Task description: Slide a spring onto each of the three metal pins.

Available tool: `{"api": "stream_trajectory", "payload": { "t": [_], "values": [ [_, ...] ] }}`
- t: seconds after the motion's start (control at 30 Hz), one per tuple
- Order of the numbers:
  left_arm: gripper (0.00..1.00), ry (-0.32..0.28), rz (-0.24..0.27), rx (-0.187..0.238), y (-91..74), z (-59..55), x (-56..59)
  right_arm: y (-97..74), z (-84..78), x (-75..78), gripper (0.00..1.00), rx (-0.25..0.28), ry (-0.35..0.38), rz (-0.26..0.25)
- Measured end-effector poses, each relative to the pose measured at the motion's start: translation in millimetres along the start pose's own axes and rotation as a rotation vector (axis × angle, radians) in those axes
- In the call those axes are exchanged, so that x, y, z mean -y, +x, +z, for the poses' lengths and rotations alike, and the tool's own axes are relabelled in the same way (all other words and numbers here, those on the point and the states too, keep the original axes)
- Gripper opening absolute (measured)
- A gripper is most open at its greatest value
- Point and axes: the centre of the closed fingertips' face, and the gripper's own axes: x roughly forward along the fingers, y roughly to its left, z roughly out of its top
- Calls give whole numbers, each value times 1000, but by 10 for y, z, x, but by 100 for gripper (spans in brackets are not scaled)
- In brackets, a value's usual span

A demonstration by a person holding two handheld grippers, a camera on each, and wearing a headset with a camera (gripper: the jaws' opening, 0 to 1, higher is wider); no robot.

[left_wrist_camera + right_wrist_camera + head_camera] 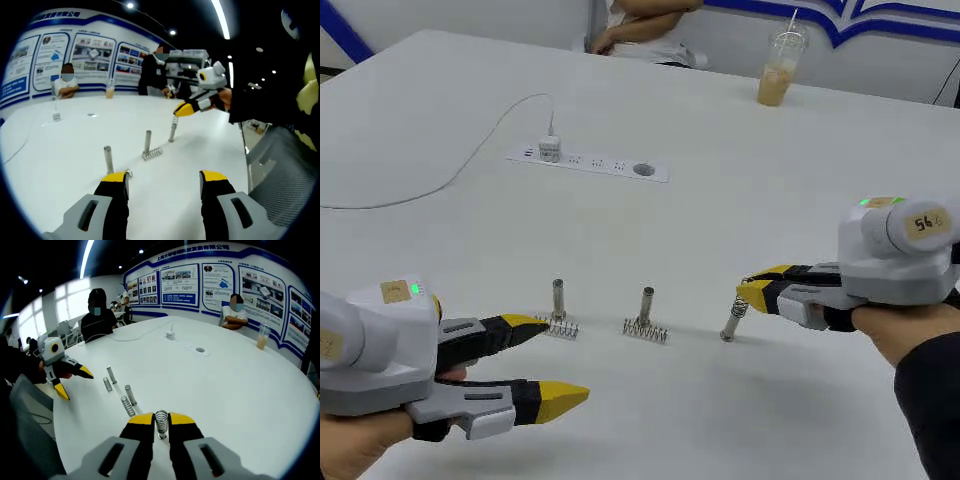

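Observation:
Three metal pins stand in a row on the white table (720, 200): the left pin (559, 298), the middle pin (646, 303) and the right pin (728, 328), which leans. A loose spring (561, 327) lies at the left pin's foot, and another loose spring (646, 330) lies by the middle pin. My right gripper (752, 291) is shut on a third spring (738, 306) that sits over the top of the right pin; in its own view that spring (161, 421) is pinched by the right gripper (161, 423). My left gripper (555, 360) (165, 177) hovers open just short of the left pin (107, 159).
A white power strip (590, 162) with a plugged charger (550, 150) and a cable lies across the table's middle. An iced drink cup (778, 75) stands at the far right. A person (640, 25) sits at the far edge; another person (97, 315) stands nearby.

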Motion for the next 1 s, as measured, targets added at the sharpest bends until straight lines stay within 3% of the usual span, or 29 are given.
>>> {"api": "stream_trajectory", "payload": {
  "t": [1.0],
  "values": [
    [59,-35,36,5,-76,-55,-63,211,-321,17,12,-47,4,4]
  ]
}}
